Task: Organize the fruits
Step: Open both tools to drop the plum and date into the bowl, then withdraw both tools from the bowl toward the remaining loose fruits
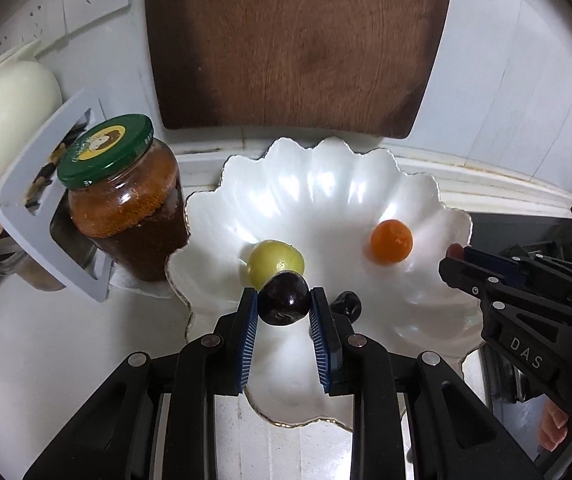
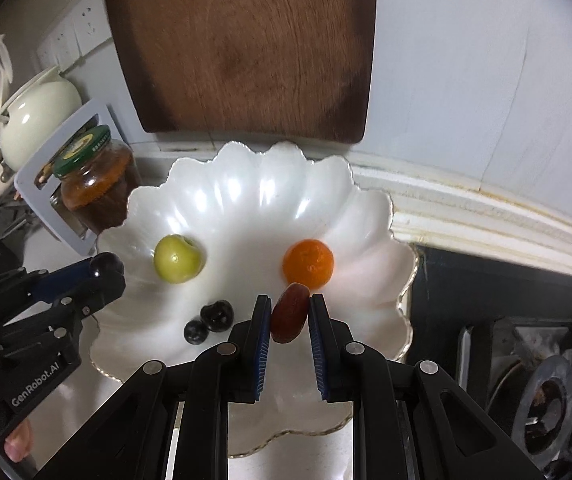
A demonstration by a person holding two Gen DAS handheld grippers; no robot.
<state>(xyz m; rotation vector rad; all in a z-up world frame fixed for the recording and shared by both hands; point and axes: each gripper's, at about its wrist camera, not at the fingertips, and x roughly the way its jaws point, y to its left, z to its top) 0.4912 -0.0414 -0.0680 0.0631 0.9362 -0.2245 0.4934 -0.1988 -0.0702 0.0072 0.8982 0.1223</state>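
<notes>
A white scalloped bowl [image 1: 326, 184] [image 2: 245, 192] holds a green fruit [image 1: 275, 263] [image 2: 177, 258], an orange [image 1: 391, 241] [image 2: 308, 263] and two small dark fruits [image 2: 217, 315] [image 2: 195, 332]; one of them shows in the left wrist view [image 1: 348, 304]. My left gripper [image 1: 283, 300] [image 2: 105, 270] is shut on a dark purple plum [image 1: 284, 298] [image 2: 105, 263] over the bowl's near left part. My right gripper [image 2: 290, 312] [image 1: 456, 256] is shut on a reddish-brown date [image 2: 290, 313] [image 1: 454, 250] over the bowl's near right part, just in front of the orange.
A wooden cutting board [image 1: 298, 40] [image 2: 245, 40] leans on the wall behind the bowl. A jar with a green lid [image 1: 121, 196] [image 2: 93, 176], a grey rack [image 1: 45, 216] and a cream pot [image 1: 5, 108] stand left. A gas stove [image 2: 546, 380] lies right.
</notes>
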